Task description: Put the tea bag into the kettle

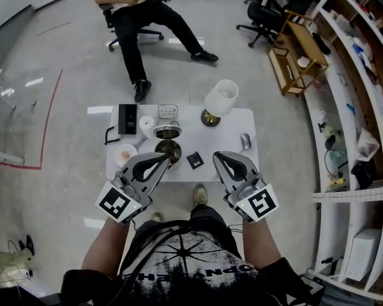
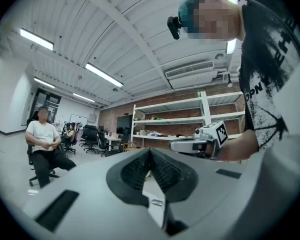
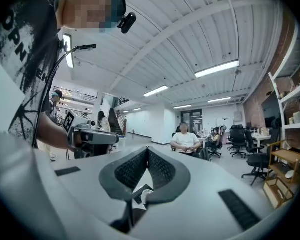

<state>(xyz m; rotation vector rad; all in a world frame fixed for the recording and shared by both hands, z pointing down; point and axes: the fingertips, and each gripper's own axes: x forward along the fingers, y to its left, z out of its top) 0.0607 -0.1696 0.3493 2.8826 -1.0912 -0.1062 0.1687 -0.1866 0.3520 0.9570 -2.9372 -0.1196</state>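
Note:
On the small white table [image 1: 233, 123] an open steel kettle [image 1: 168, 150] stands near the front edge, with its lid [image 1: 167, 131] just behind it. The tea bag [image 1: 195, 160], a flat black square packet, lies to the right of the kettle. My left gripper [image 1: 168, 159] hovers level over the front edge, its tips above the kettle's near side, jaws shut and empty. My right gripper [image 1: 216, 155], likewise shut and empty, points at the table just right of the tea bag. In each gripper view the other gripper [image 2: 202, 141] [image 3: 92, 136] shows alongside.
A white lamp [image 1: 219, 101], a black box [image 1: 127, 118], a white cup [image 1: 146, 125], a grey mouse [image 1: 245, 141] and a small bowl [image 1: 125, 153] share the table. A person sits in a chair [image 1: 140, 11] beyond it. Shelves [image 1: 364, 107] and a wooden cart [image 1: 297, 53] stand at right.

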